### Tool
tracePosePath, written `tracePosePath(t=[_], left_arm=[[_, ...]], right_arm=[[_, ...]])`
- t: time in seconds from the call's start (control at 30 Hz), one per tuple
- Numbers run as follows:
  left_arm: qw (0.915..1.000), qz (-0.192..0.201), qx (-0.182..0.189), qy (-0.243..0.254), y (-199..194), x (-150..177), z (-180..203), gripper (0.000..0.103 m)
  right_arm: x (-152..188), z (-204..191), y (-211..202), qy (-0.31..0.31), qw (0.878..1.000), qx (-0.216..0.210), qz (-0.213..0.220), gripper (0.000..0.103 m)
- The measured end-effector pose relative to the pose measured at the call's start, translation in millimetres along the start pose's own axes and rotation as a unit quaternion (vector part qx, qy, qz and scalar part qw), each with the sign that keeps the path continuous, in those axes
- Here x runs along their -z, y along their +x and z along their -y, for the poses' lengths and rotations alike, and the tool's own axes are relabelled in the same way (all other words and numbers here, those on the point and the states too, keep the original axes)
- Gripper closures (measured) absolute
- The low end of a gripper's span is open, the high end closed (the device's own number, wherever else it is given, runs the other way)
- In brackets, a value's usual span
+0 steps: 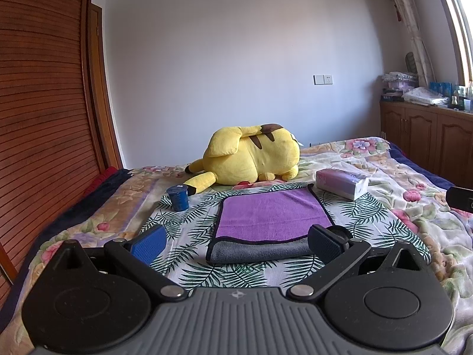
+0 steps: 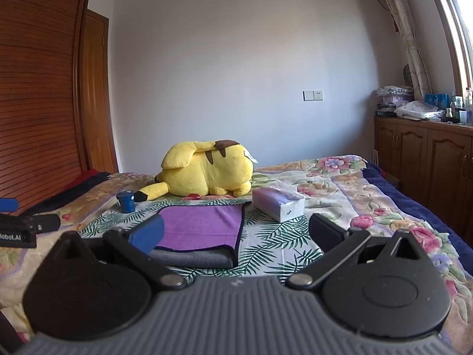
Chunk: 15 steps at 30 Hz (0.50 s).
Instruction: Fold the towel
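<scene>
A purple towel point(image 1: 272, 216) with black trim and a grey underside lies folded on the leaf-print cloth on the bed; its grey fold faces me. It also shows in the right wrist view point(image 2: 201, 227). My left gripper point(image 1: 236, 244) is open and empty, its fingers spread either side of the towel's near edge, just short of it. My right gripper point(image 2: 236, 235) is open and empty, its left finger in front of the towel's near left corner, the towel lying left of centre.
A yellow plush toy point(image 1: 251, 156) lies behind the towel. A blue cup point(image 1: 178, 196) stands at the left and a tissue box point(image 1: 343, 183) at the right. A wooden wardrobe point(image 1: 44, 103) is on the left, wooden cabinets point(image 1: 428, 133) on the right.
</scene>
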<state>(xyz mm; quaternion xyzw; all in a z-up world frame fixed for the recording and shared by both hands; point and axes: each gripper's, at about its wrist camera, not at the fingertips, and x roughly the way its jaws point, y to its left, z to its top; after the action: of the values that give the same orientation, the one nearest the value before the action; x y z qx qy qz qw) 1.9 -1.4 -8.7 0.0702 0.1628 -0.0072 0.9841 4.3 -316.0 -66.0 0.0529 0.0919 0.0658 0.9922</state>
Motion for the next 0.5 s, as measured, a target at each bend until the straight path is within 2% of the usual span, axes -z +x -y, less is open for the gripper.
tracePosePath(t=[0.5], left_arm=[[1.0000, -0.004, 0.000, 0.003, -2.0, 4.4, -2.2, 0.000]], right_arm=[[0.4, -2.7, -0.5, -0.007, 1.000, 0.004, 0.000, 0.000]])
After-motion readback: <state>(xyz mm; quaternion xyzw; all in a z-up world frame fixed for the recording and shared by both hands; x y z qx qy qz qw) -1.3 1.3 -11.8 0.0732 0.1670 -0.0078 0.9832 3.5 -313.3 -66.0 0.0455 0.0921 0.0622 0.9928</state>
